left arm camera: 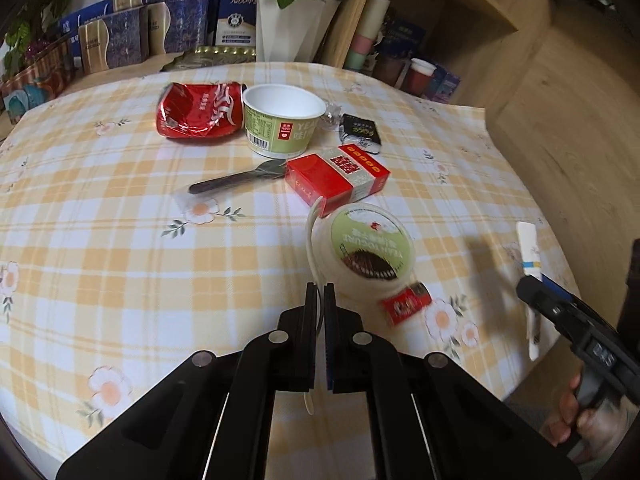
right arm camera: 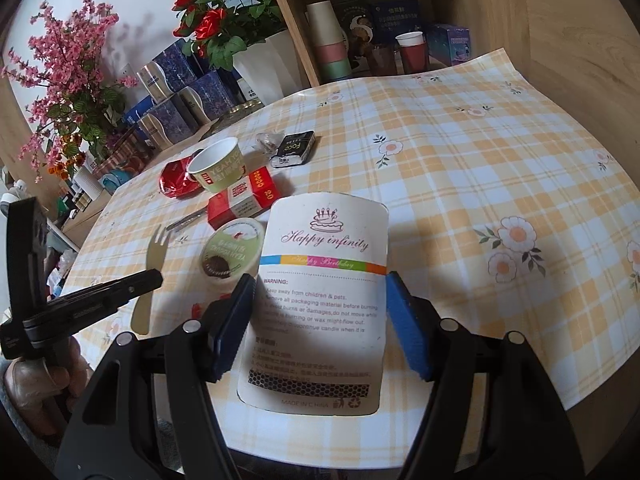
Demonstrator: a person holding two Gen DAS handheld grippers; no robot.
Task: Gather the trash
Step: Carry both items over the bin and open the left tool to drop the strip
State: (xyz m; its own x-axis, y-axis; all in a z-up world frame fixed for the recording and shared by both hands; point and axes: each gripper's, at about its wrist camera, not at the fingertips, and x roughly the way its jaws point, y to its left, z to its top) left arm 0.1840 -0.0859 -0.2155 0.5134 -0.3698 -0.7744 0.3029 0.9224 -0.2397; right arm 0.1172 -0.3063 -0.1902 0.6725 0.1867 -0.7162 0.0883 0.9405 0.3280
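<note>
Left wrist view is showing your left gripper (left arm camera: 319, 294) squeezing fully closed on the thin fork (right arm camera: 154, 268), edge-on so it cannot slip. Your right gripper (right arm camera: 320, 292) is standing half open, pads flanking the paper packet (right arm camera: 324, 280) it is carrying. Remaining trash, the yogurt cup (left arm camera: 282, 120), lid (left arm camera: 368, 246) and red box (left arm camera: 336, 180), is lying ahead on the tablecloth (left arm camera: 120, 260).

The table (right arm camera: 480, 152) lies bare on the right side. Left of centre, the paper cup (right arm camera: 218, 166), red box (right arm camera: 240, 200) and round lid (right arm camera: 234, 250) crowd the way.
</note>
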